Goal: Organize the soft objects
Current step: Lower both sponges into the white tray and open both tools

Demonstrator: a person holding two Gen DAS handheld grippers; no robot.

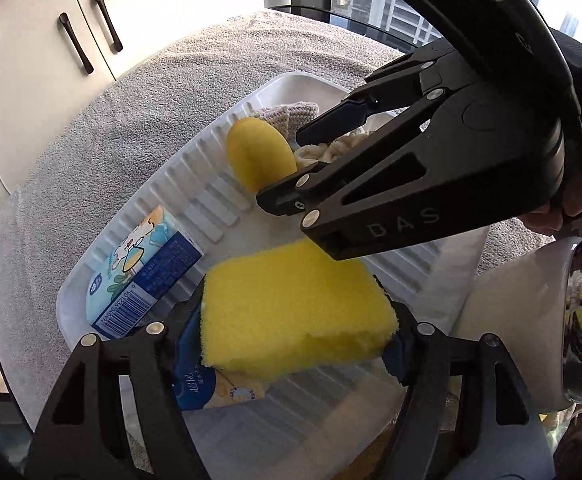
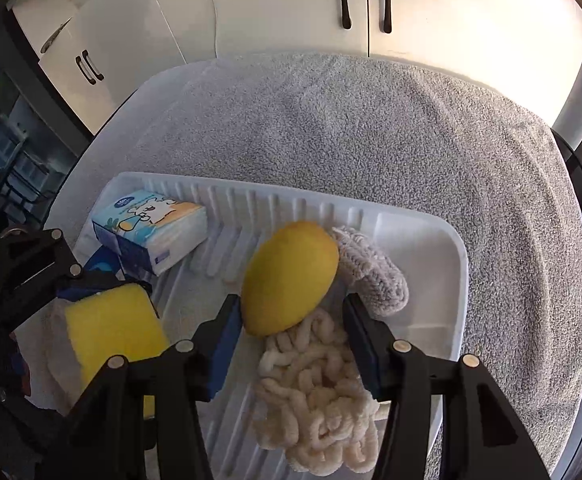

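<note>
My left gripper (image 1: 295,344) is shut on a yellow sponge (image 1: 295,312), held just above the white ribbed tray (image 1: 195,168); the sponge also shows in the right wrist view (image 2: 111,328). My right gripper (image 2: 291,340) is open over the tray, its fingers either side of the lower end of a yellow mango-shaped soft toy (image 2: 287,276) and a cream chenille cloth (image 2: 323,396). In the left wrist view the right gripper (image 1: 291,164) sits beside the toy (image 1: 259,152). A tissue pack (image 2: 151,232) lies in the tray's left end. A grey knitted piece (image 2: 371,272) lies right of the toy.
The tray (image 2: 423,224) rests on a grey towel (image 2: 371,120) over a round table. White cabinets (image 2: 291,4) stand behind. A blue-and-yellow packet (image 1: 207,392) lies under the sponge. A white and chrome object (image 1: 531,320) sits at the right.
</note>
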